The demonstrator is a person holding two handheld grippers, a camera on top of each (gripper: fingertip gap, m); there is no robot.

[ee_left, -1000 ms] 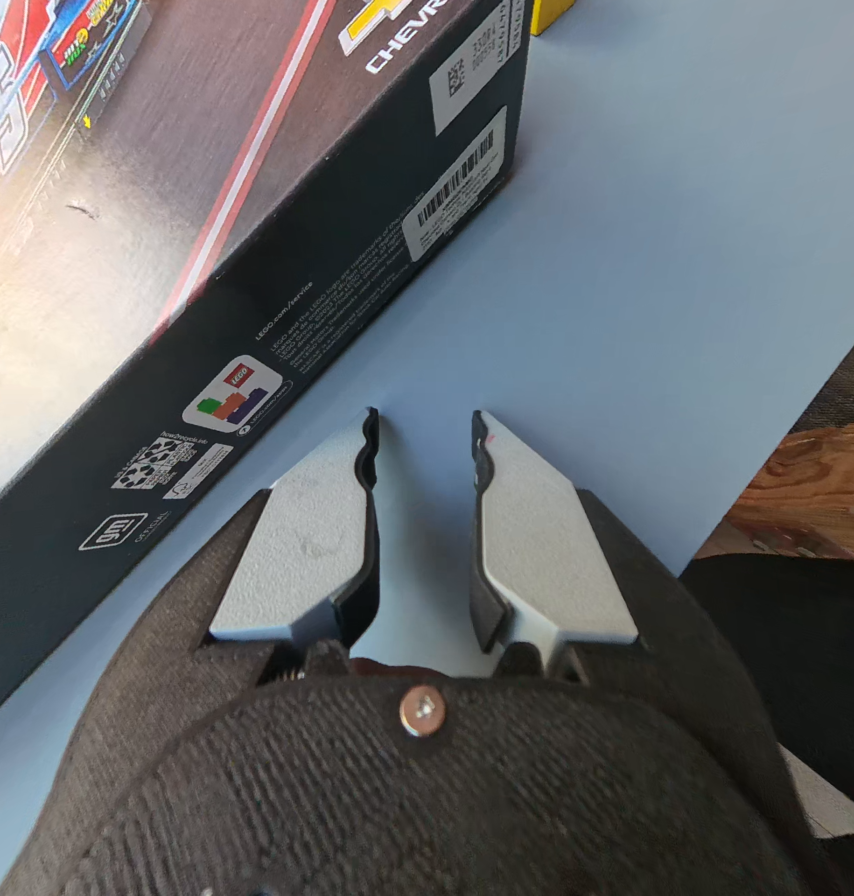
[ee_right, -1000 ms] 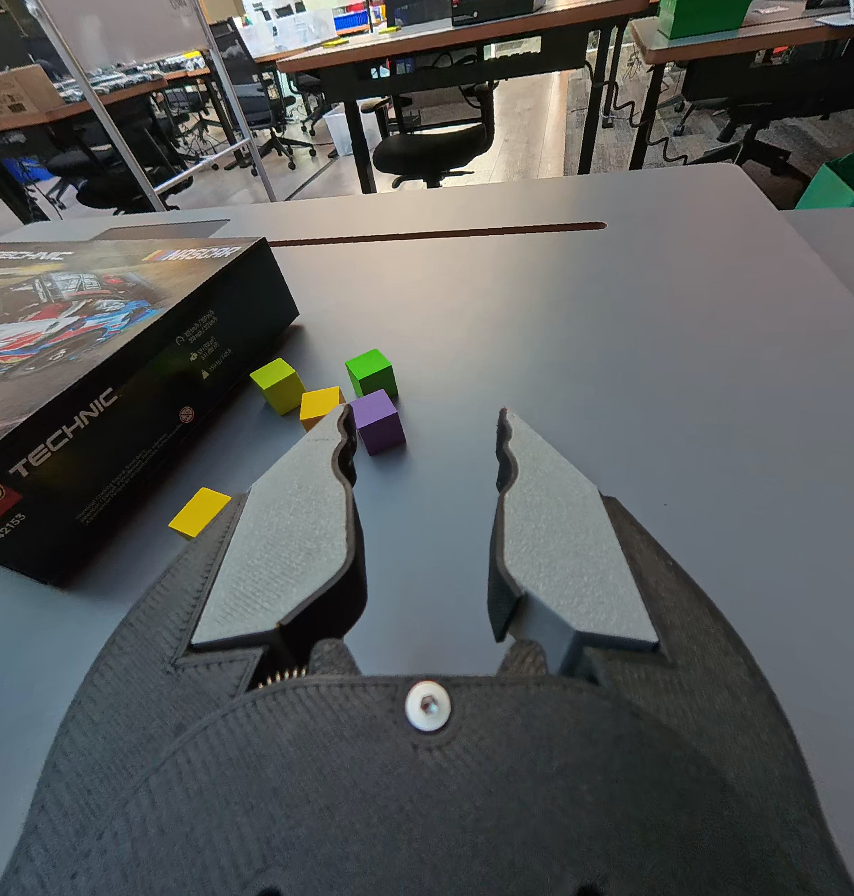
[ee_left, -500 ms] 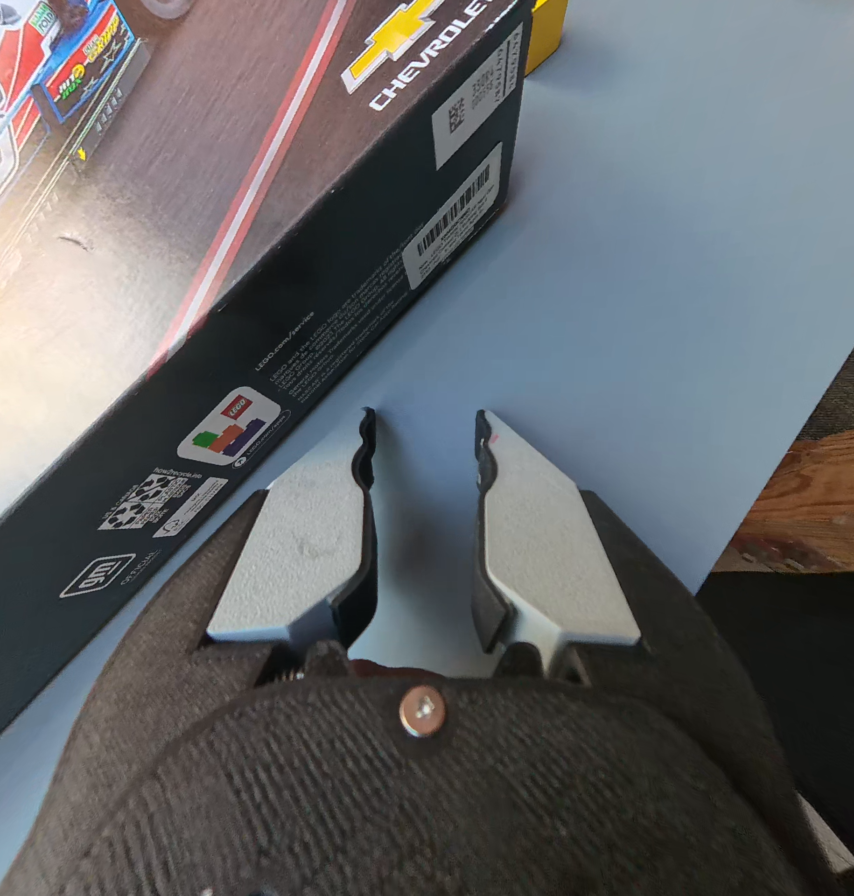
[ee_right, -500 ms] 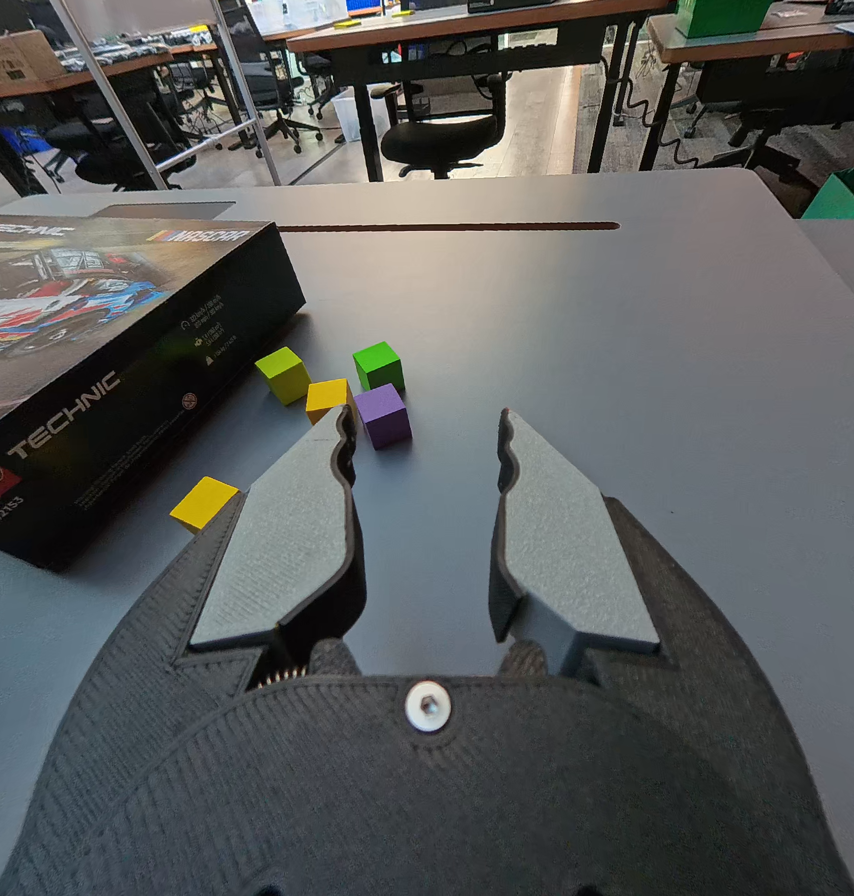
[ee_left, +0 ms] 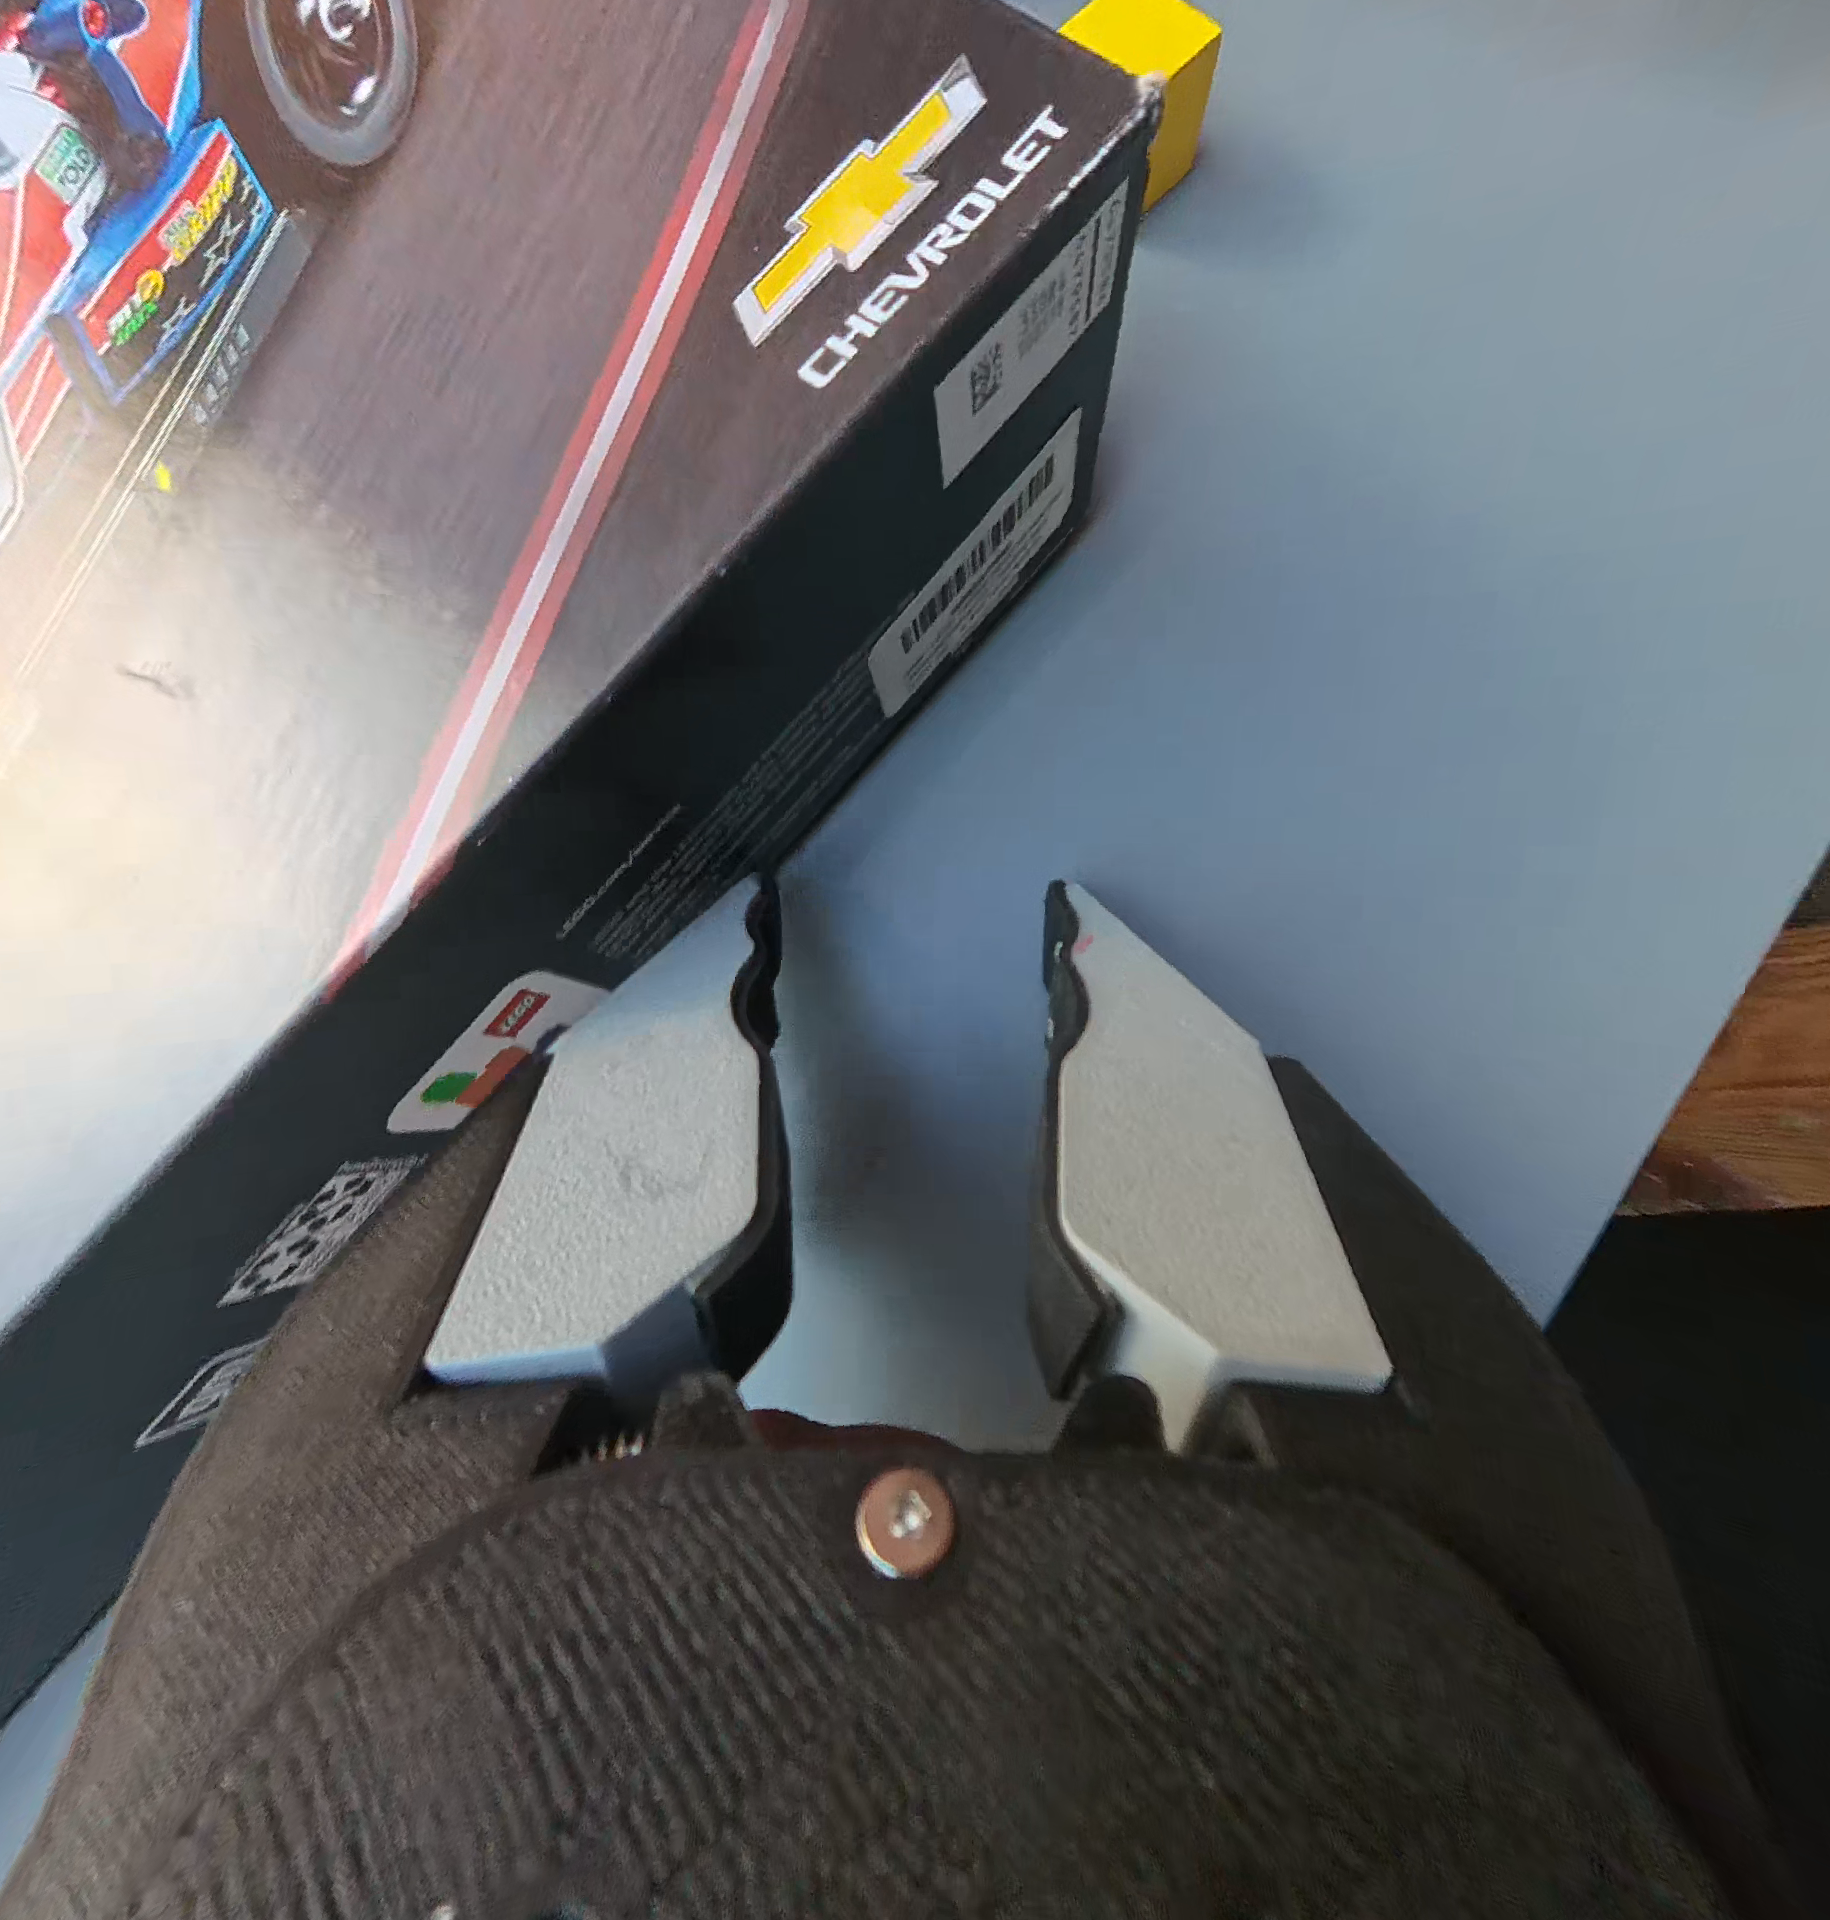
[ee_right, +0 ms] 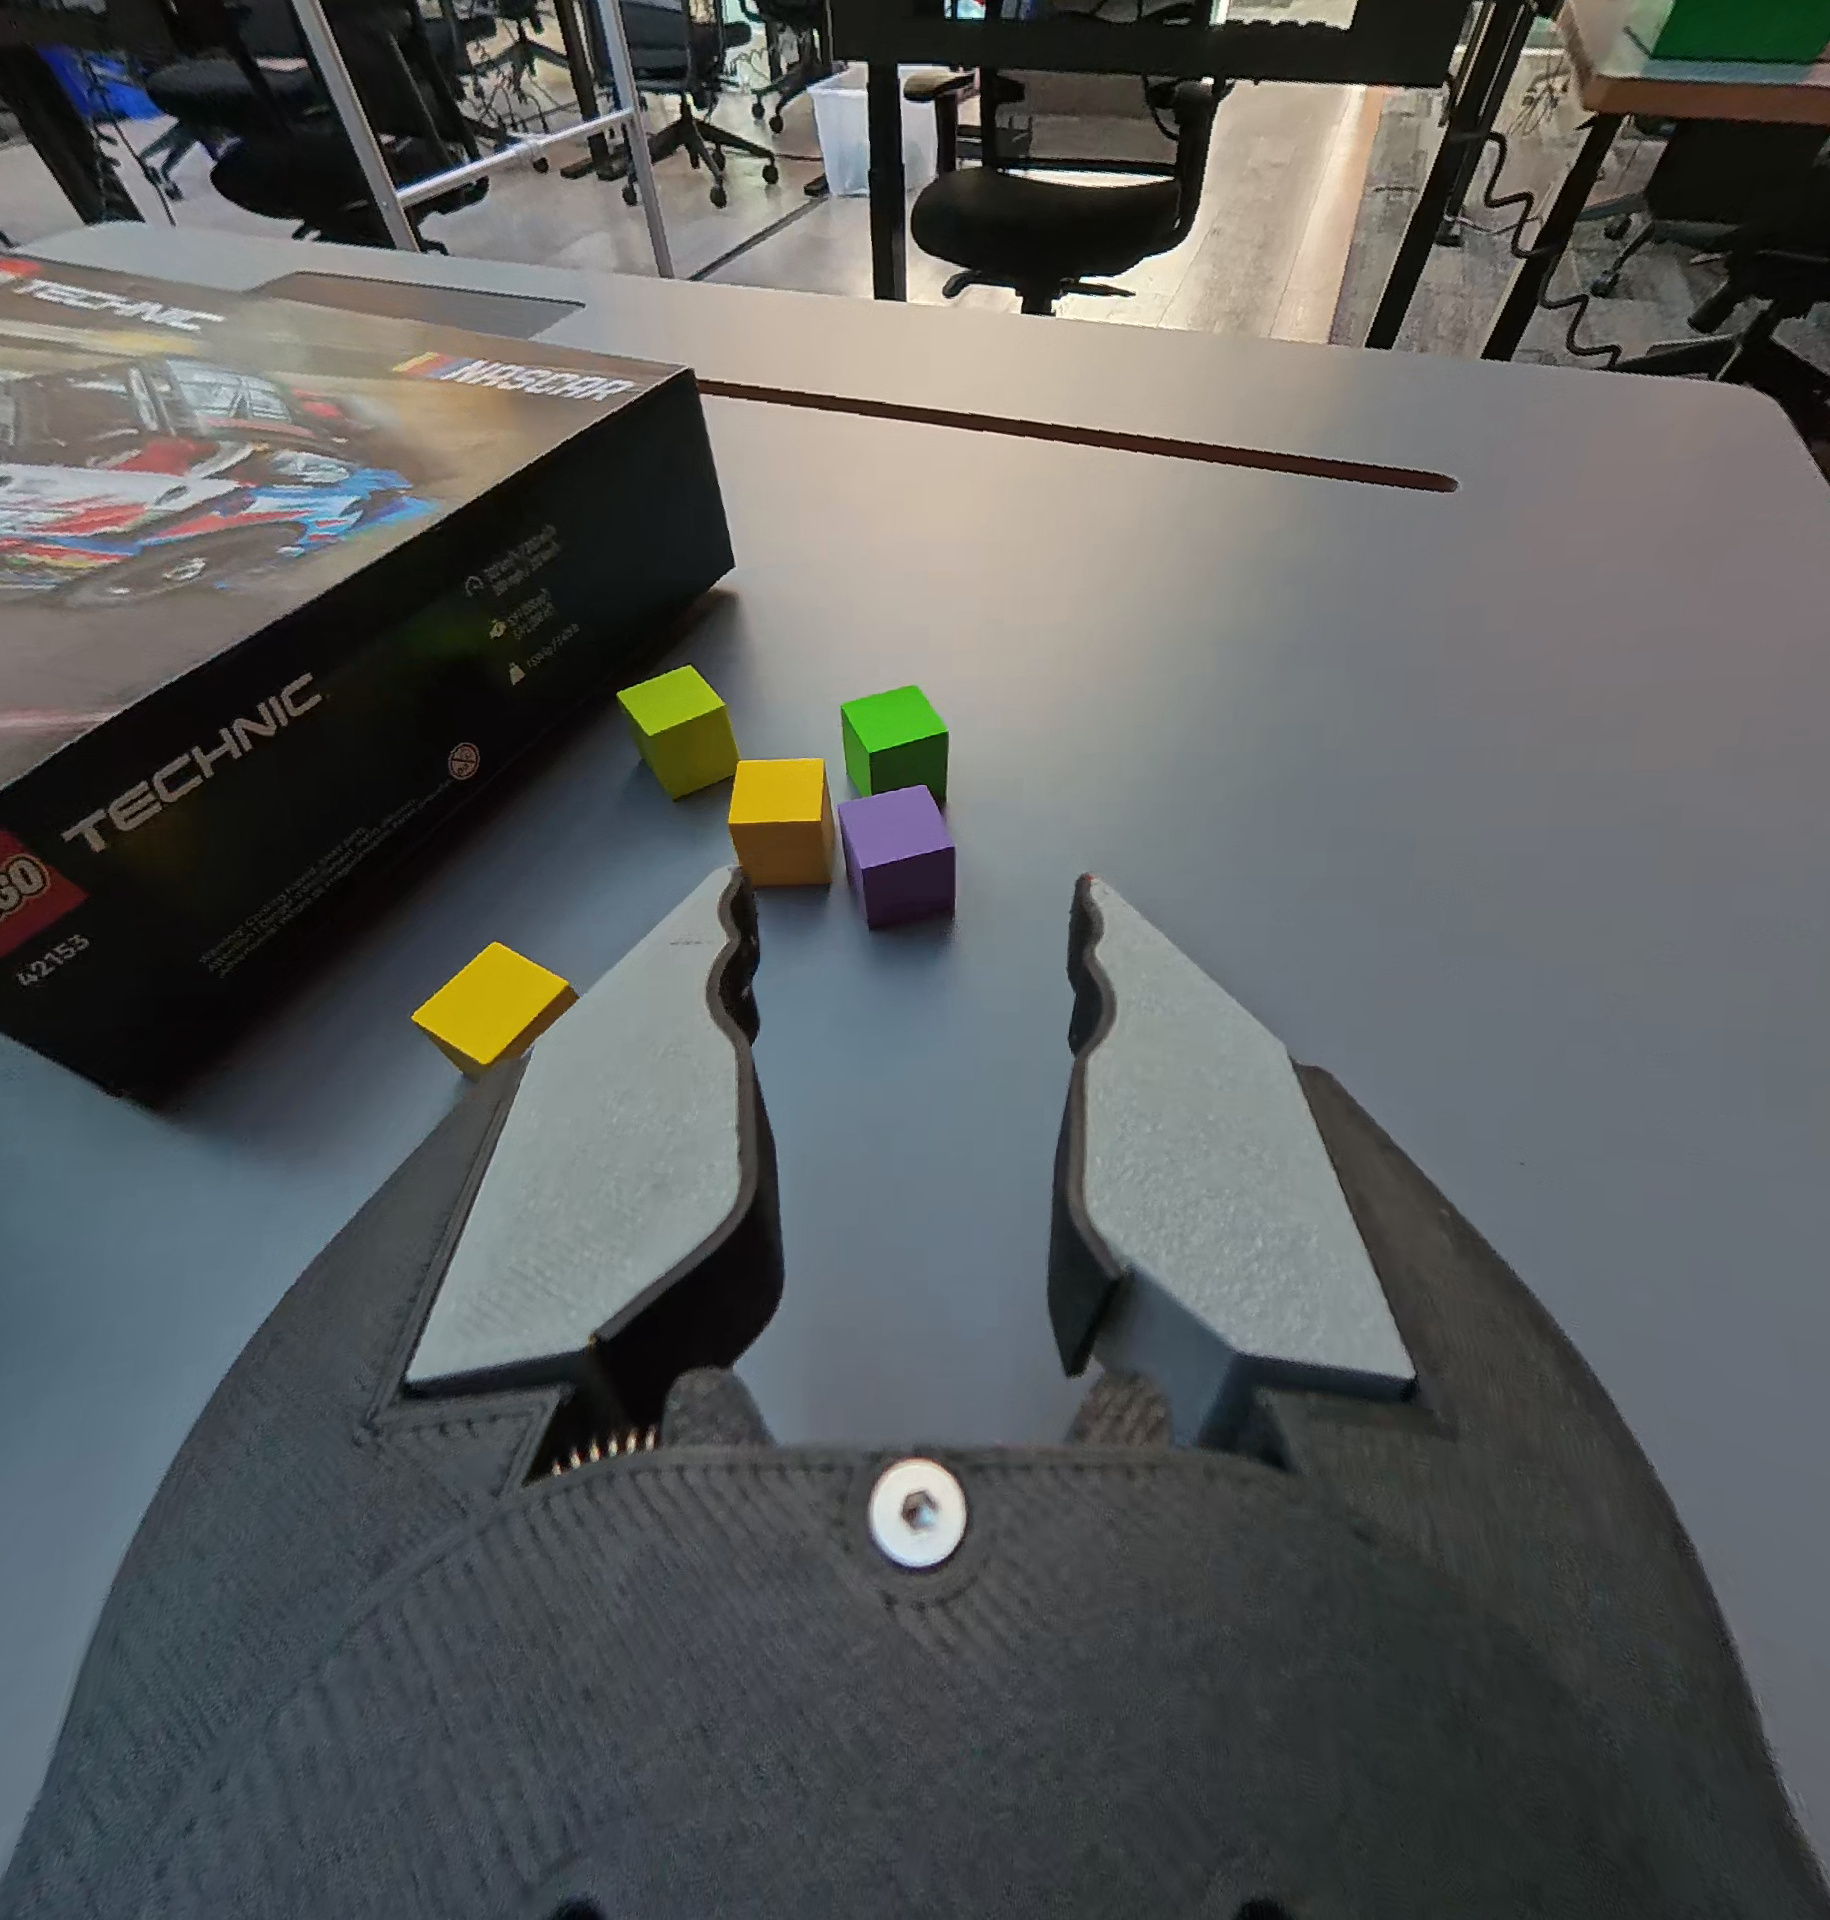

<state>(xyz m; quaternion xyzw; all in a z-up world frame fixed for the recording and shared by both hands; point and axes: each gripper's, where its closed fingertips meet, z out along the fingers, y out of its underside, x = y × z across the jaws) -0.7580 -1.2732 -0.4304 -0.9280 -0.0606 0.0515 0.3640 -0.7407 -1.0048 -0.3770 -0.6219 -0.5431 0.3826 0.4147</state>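
Evidently my left gripper (ee_left: pixel 911 904) was spread and empty beside the dark box (ee_left: pixel 682 582); my right gripper (ee_right: pixel 911 904), spread too, faced the purple cube (ee_right: pixel 898 852), nearest among the cubes.

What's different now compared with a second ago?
The left gripper slid forward along the big box, fingers spreading wider. The right gripper crept nearer the purple cube. Nothing was gripped or released; the cubes and the box stayed put.
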